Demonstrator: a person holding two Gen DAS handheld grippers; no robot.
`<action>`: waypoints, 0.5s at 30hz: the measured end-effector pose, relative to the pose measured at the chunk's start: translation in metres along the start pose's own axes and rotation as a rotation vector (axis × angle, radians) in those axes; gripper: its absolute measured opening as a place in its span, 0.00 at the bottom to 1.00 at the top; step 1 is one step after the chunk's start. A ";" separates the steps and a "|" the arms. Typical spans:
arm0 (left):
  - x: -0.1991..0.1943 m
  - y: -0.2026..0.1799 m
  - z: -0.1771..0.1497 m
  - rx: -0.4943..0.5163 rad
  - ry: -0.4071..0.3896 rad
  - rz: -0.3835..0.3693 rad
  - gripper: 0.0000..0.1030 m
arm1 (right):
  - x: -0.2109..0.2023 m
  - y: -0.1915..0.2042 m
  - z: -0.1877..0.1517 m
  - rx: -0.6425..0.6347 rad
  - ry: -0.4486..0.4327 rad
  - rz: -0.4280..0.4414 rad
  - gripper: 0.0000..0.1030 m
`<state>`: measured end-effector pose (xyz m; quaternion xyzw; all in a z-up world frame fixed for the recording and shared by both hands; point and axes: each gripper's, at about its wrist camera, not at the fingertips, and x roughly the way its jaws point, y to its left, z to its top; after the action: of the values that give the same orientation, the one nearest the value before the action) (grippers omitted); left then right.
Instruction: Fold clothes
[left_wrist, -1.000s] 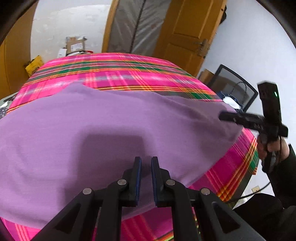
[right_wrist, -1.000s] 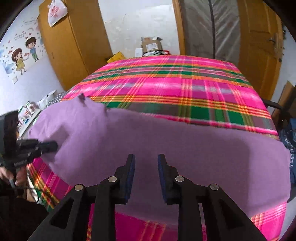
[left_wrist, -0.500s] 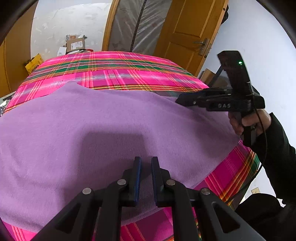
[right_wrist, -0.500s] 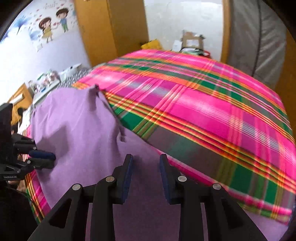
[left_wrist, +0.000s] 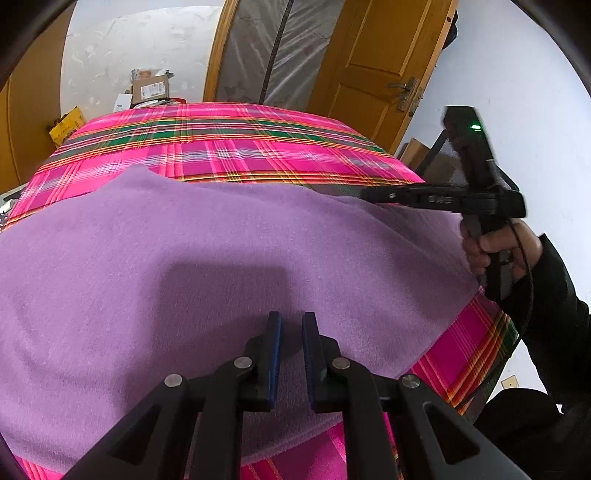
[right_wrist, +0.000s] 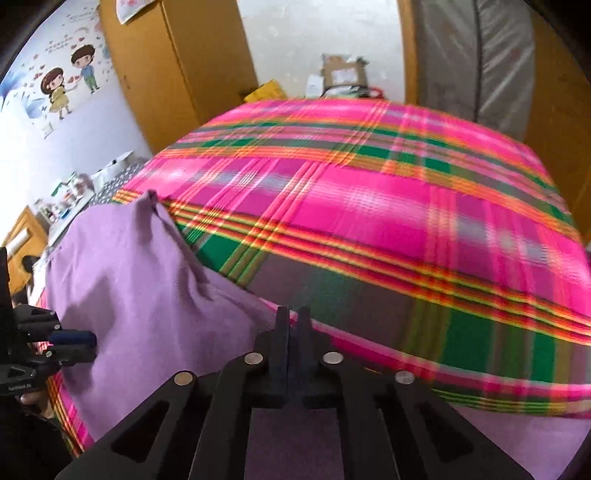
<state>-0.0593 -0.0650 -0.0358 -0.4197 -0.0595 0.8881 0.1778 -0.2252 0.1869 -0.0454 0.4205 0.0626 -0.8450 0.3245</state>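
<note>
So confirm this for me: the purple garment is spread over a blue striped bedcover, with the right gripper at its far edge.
Not quite. The bedcover is pink plaid with green and orange stripes, not blue striped, as the right wrist view shows. The rest stands: the purple garment is spread over it, and the right gripper is at its far edge, its fingers closing there.

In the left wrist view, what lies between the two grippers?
Only the purple cloth spread on the plaid bedspread. Nothing else sits on it between the left gripper and the right gripper, as the left wrist view shows.
</note>
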 end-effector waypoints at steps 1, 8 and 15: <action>0.000 0.000 0.000 0.000 0.001 0.000 0.11 | -0.008 -0.002 -0.002 0.007 -0.017 0.003 0.12; 0.000 0.000 0.002 0.000 0.004 0.002 0.11 | -0.067 -0.031 -0.047 0.088 -0.106 -0.102 0.27; 0.003 -0.001 0.006 0.004 0.008 0.011 0.11 | -0.109 -0.100 -0.103 0.314 -0.078 -0.331 0.28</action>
<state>-0.0656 -0.0622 -0.0338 -0.4232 -0.0549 0.8874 0.1742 -0.1688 0.3586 -0.0464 0.4167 -0.0143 -0.9017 0.1144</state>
